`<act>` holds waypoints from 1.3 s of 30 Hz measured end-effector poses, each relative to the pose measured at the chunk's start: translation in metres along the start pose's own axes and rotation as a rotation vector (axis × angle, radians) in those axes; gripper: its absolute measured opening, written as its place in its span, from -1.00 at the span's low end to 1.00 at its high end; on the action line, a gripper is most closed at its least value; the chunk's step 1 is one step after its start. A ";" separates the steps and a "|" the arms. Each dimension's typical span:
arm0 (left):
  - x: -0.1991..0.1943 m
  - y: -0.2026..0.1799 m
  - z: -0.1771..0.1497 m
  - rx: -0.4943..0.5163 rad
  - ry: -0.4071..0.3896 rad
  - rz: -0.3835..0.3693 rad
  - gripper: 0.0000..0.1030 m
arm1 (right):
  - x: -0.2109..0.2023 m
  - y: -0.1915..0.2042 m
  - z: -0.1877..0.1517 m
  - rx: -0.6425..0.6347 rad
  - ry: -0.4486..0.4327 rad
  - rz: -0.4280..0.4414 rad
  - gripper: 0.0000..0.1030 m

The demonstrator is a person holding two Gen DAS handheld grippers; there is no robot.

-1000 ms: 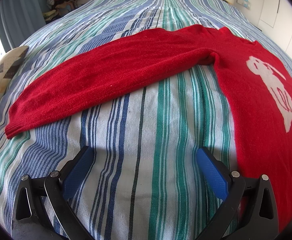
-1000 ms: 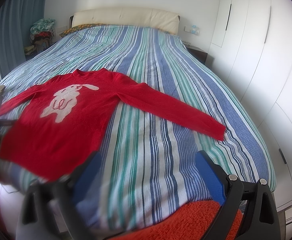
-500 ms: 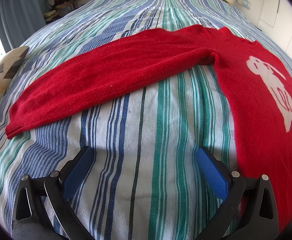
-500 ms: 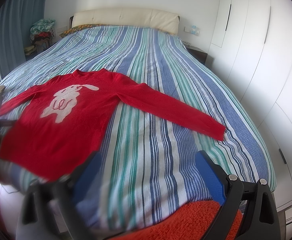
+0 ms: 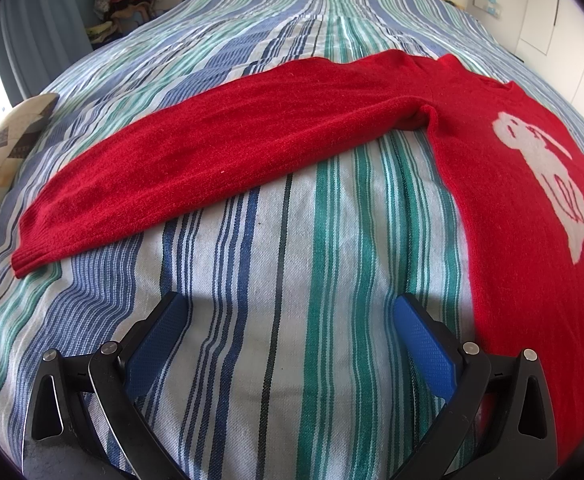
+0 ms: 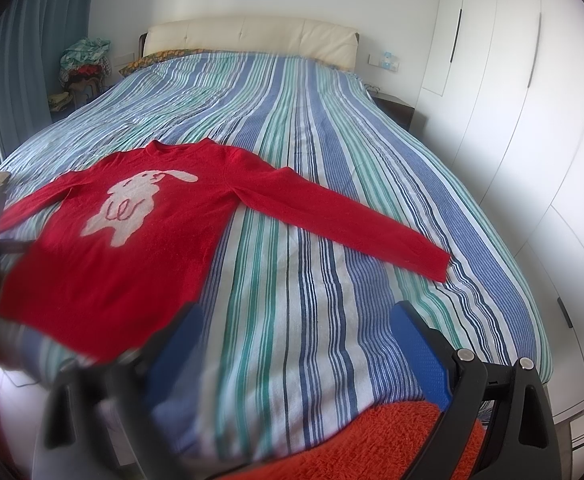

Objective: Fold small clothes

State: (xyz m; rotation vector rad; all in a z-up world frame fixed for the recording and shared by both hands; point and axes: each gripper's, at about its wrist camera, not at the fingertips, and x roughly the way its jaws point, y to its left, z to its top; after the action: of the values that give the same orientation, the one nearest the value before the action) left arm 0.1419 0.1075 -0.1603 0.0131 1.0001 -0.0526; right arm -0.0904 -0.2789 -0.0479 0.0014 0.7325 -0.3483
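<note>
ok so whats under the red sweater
The red sweater lies flat, sleeves spread, directly on the striped bedspread. Stripes show all around it; whatever sits beneath its body is covered, though no bulge shows.

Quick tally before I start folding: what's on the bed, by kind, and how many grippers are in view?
Red sweater: 1
Striped bedspread: 1
Patterned pillow: 1
Grippers, both open: 2, left gripper, right gripper
Total: 5

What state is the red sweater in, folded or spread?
Spread. The red sweater lies flat, front up, on the striped bedspread, both sleeves stretched outward, rabbit motif fully showing; no fold started.
</note>
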 end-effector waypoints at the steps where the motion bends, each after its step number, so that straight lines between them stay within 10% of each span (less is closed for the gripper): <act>1: 0.000 0.000 0.000 0.000 0.000 0.000 0.99 | -0.001 0.000 0.000 0.000 0.000 0.000 0.82; 39: 0.003 0.003 0.003 0.004 -0.006 -0.003 0.99 | -0.001 0.001 0.001 0.000 -0.002 -0.001 0.82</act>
State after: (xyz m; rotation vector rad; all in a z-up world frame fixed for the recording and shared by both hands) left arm 0.1464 0.1101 -0.1613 0.0148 0.9936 -0.0576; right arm -0.0902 -0.2779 -0.0467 0.0006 0.7304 -0.3495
